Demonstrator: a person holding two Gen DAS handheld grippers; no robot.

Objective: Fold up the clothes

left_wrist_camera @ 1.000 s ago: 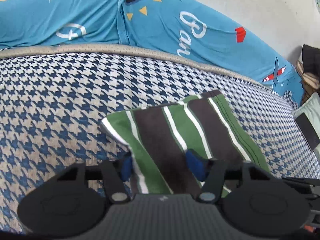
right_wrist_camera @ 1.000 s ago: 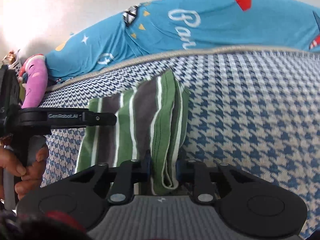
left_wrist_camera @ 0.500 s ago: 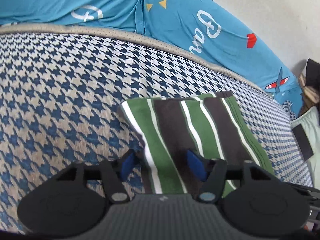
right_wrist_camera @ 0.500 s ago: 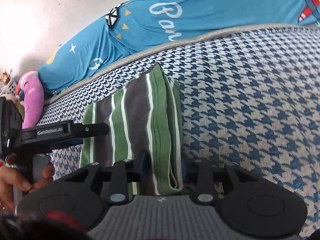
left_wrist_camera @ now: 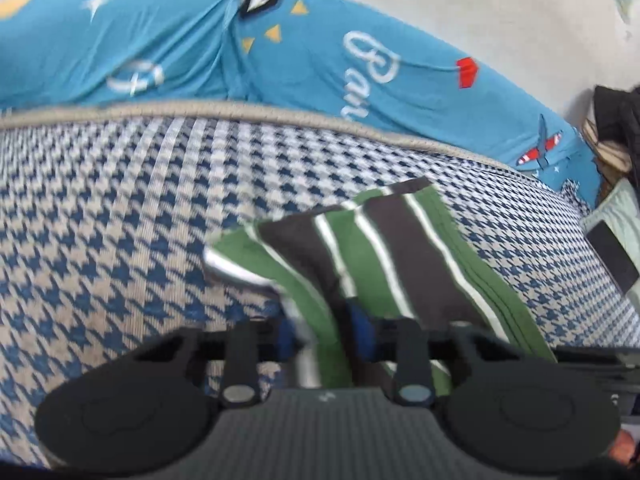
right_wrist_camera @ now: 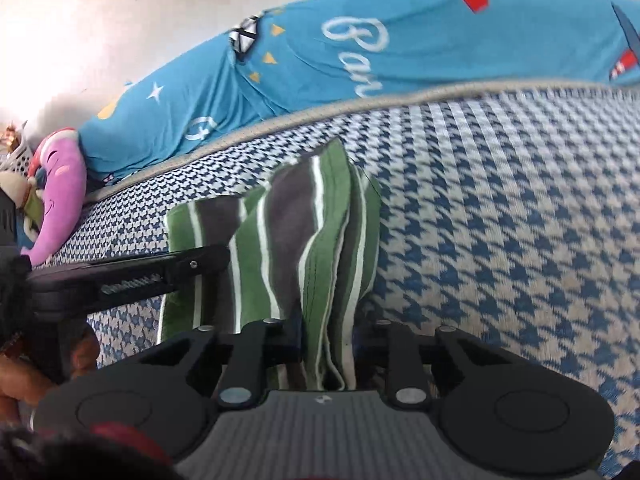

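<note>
While your left gripper (left_wrist_camera: 326, 338) looks down its own fingers, you have its blue pads (left_wrist_camera: 362, 334) pinched on the near left corner of the striped garment (left_wrist_camera: 384, 248), with a bunched ridge of green, dark and white cloth squeezed between them. Those jaws have just been closing, and the cloth is plainly caught in them now. The garment lies already folded small on the houndstooth bed cover (left_wrist_camera: 120, 220), near the middle of the bed, well short of the blue printed bedding (left_wrist_camera: 304, 60) along the far edge. You hold this corner, I judge, so the near edge can be carried over for another fold. The gripper slants downward toward the bed, and the view is a little blurred.

From the right wrist, your right gripper (right_wrist_camera: 328, 338) has its jaws nearly together on the garment's near right edge, where several stacked layers stand up between the fingers, so it grips the whole thickness and not one ply. The left gripper's black body (right_wrist_camera: 132, 276) reaches in from the left side, its tip at the cloth, with your hand (right_wrist_camera: 24, 376) low beside it. Both tools sit at the same near edge, one at each corner, which keeps the edge taut and level. The right gripper also tilts downward. A pink plush toy (right_wrist_camera: 60, 196) lies at the far left, well apart from the work.
</note>
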